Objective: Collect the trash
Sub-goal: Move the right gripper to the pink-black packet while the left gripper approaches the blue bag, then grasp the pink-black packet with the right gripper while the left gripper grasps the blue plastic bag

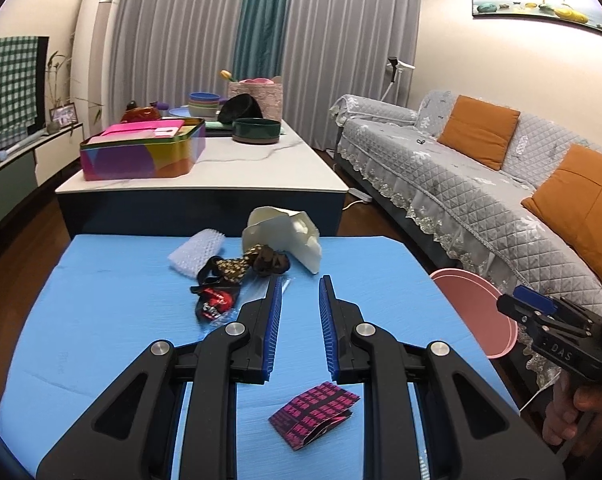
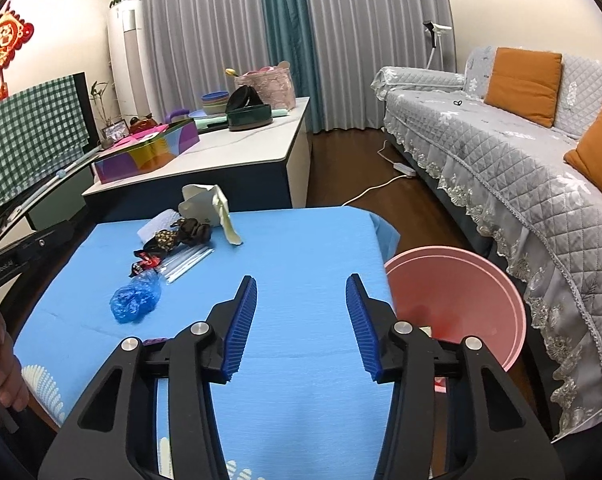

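I'm hovering my left claw [image 1: 299, 280], spread and empty, over the table [image 1: 101, 320]; the pink-and-black wrapper [image 1: 314, 414] is lying beneath its fingers.

A: What lines the far wall?
B: Grey curtains [image 1: 173, 32] with a teal panel [image 1: 261, 20].
A: And the right side?
B: A quilted grey sofa [image 2: 501, 152] with orange cushions [image 2: 523, 84], on dark wood floor [image 2: 353, 172].

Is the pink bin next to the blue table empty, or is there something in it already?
Not empty, it seems. In the right wrist view the pink bin stands open-topped and a reddish item lies at its bottom; what that item is cannot be told.
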Tool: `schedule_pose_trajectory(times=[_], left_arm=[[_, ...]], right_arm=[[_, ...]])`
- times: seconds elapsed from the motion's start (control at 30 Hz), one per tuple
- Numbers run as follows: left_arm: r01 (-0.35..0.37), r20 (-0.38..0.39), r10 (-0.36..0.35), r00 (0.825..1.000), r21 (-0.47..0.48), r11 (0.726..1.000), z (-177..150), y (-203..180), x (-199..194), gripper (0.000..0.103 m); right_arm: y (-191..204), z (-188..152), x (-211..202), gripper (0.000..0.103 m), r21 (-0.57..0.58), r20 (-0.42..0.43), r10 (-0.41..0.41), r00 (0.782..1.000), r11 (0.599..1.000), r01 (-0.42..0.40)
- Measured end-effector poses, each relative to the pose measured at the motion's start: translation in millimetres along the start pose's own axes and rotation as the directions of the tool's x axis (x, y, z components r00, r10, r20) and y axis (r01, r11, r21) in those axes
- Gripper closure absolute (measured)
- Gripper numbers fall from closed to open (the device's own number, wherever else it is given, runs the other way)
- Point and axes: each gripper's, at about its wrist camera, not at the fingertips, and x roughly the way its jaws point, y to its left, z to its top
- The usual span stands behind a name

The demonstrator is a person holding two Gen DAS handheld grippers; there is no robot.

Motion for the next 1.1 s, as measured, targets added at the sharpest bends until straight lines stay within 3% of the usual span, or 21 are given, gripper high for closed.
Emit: schedule_pose_trajectory(times=[0.33,0.4,0.53,0.73,1.1], left_arm=[[-0.050,0.010,0.050,0.999,-0.004,0.999,-3,17,-8,0.083],[-0.064,0.016,0.064,0.998,-0.015,0.998,-3,25,-13,0.083],[-0.090,0.023,0.091,0.996,-0.046,0.995,-2,44,-20,0.083],[-0.132,0.023,0.135,0.991,-0.096,0.987,-6,72,-31,0.083],[-0.161,-0.016,0.161,0.987,-0.172,0.972,-17,108,-29,0.083]], right_arm=[[43,-27,27,0.053,-0.085,-0.105,0.075,0.992,0.993,-0.084],[61,-32,30,0.048,-0.119,-0.115,0.105,0.988,0.986,-0.119],[92,-42,37,0.025,-0.170,-0.134,0.146,0.980,0.971,-0.168],[133,-55,52,0.009,-0.222,-0.174,0.194,0.965,0.947,-0.230],[160,-74,101,0.007,-0.260,-0.311,0.148,0.939,0.937,-0.234]])
